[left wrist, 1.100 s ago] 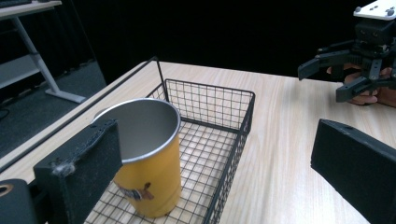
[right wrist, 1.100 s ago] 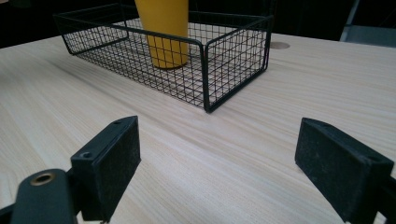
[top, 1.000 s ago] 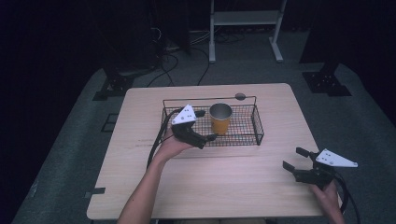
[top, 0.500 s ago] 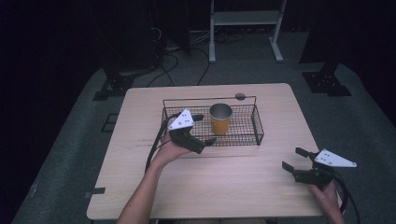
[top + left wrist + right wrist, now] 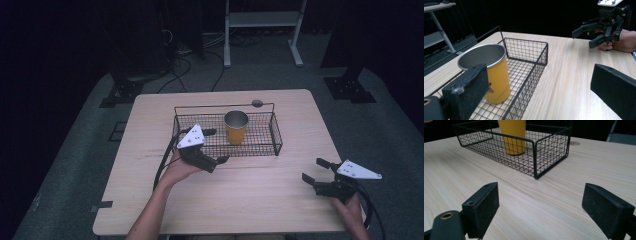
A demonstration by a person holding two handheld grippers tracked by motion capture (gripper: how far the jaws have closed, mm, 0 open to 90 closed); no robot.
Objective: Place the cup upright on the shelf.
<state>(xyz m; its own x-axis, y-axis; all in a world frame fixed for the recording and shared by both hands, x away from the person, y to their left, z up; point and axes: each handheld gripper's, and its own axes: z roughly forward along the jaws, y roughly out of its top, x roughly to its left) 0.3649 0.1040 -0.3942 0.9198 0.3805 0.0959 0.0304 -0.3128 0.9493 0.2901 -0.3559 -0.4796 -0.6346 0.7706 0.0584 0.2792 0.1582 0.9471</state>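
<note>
At left of table: left gripper (image 5: 216, 146), jaws wide apart, drawn slightly back from yellow cup (image 5: 236, 127) compared with a second ago, one jaw over wire basket (image 5: 276, 134) rim; release apparently complete. Centre: cup upright inside basket, untouched. At right: right gripper (image 5: 316, 170), jaws apart and empty, unmoved above bare table (image 5: 260, 200), well apart from basket.

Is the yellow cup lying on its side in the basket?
No, the yellow cup stands upright inside the wire basket, with its open silver rim facing up.
</note>
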